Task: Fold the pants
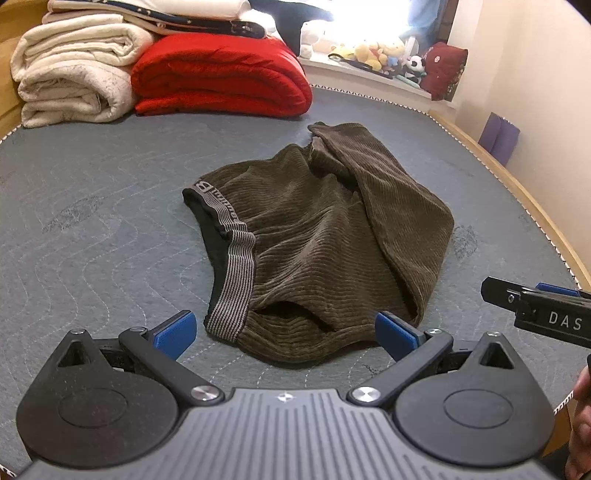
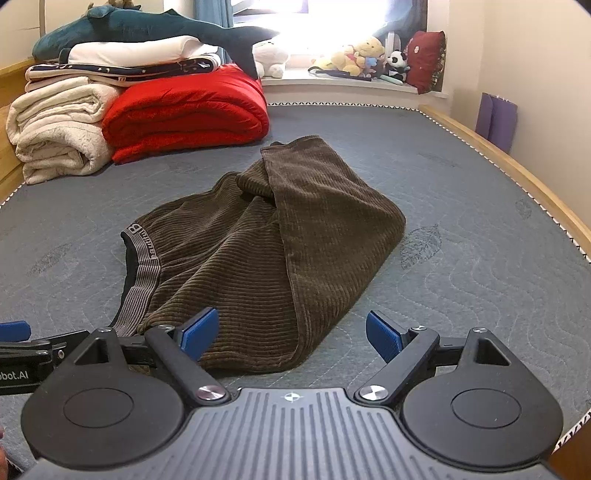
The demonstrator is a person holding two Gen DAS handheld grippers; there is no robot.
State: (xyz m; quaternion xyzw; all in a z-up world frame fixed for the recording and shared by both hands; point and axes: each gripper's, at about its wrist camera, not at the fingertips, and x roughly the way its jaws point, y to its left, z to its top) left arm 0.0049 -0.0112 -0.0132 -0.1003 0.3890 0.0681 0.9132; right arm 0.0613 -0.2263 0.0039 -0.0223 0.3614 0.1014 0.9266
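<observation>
Your left tongs (image 1: 284, 332) and right tongs (image 2: 291, 334) both gape empty just short of the pants (image 1: 317, 236), which lie bunched mid-bed (image 1: 92, 229). Only your right view shows the plush shark (image 2: 147, 26) atop the blankets (image 2: 177, 110) at the far-left corner.

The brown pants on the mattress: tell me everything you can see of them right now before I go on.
The pants are dark brown, ribbed like corduroy, with a grey striped elastic waistband that bears lettering and shows a black lining. They lie loosely bunched on the grey quilted mattress, the legs doubled back over the body with rumpled, uneven edges. Waistband to the left, fold to the right. Both the left gripper and the right gripper are open near the front edge, gripping nothing.
</observation>
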